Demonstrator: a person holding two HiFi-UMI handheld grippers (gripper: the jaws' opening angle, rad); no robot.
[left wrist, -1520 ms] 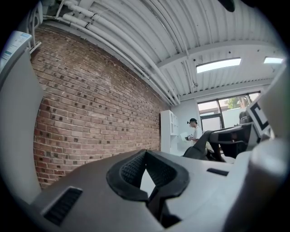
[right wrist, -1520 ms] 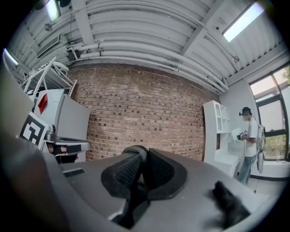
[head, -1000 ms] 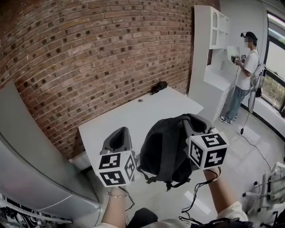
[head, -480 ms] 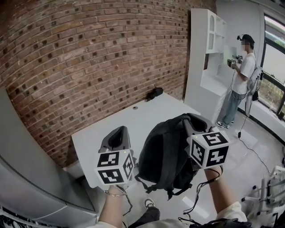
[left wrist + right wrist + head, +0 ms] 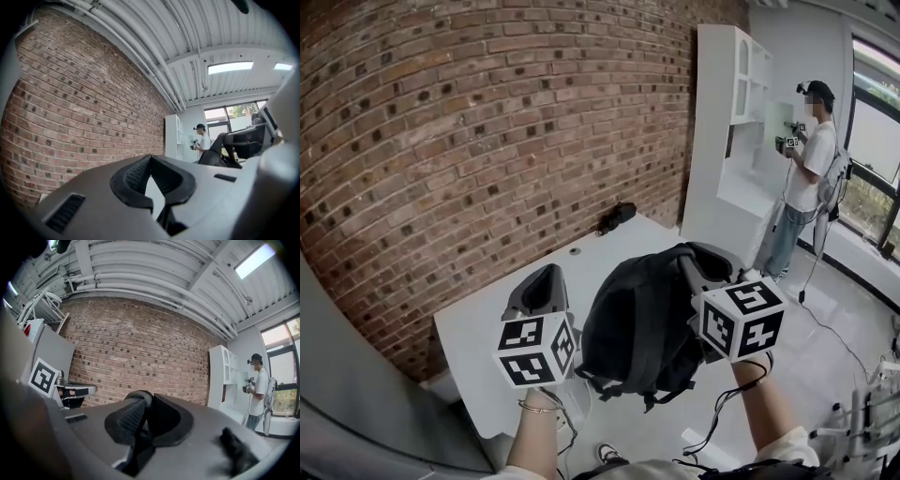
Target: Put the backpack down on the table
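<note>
- Backpack, black, hangs in the air from the right gripper, over the near edge of the white table. Its base is not set down, and its loose straps dangle past the edge, above the floor.
- The right gripper's jaws are clenched on the bag's top strap, which loops up between the pads. From the head view the grip itself is hidden behind the top of the bag.
- In the right gripper view, a dark blurred scrap at lower right is probably more of the bag, but it is too soft to tell.
- The left gripper sits just left of the backpack. Whether it brushes the fabric I cannot tell.
- The left gripper's jaws are pressed together at the tips with nothing in them. Lower down, only a sliver of white shows through the gap between them.
- The table's near right corner is covered by the bag.
- The holder's forearms are cut off at the bottom of the head view.
- At the table's far end, against the brick wall, lies a small dark thing, too small to identify. A tiny round spot sits near it on the top.
- Well apart, at the far right, another person stands by a white shelf unit, holding something at chest height that is too small to make out.
</note>
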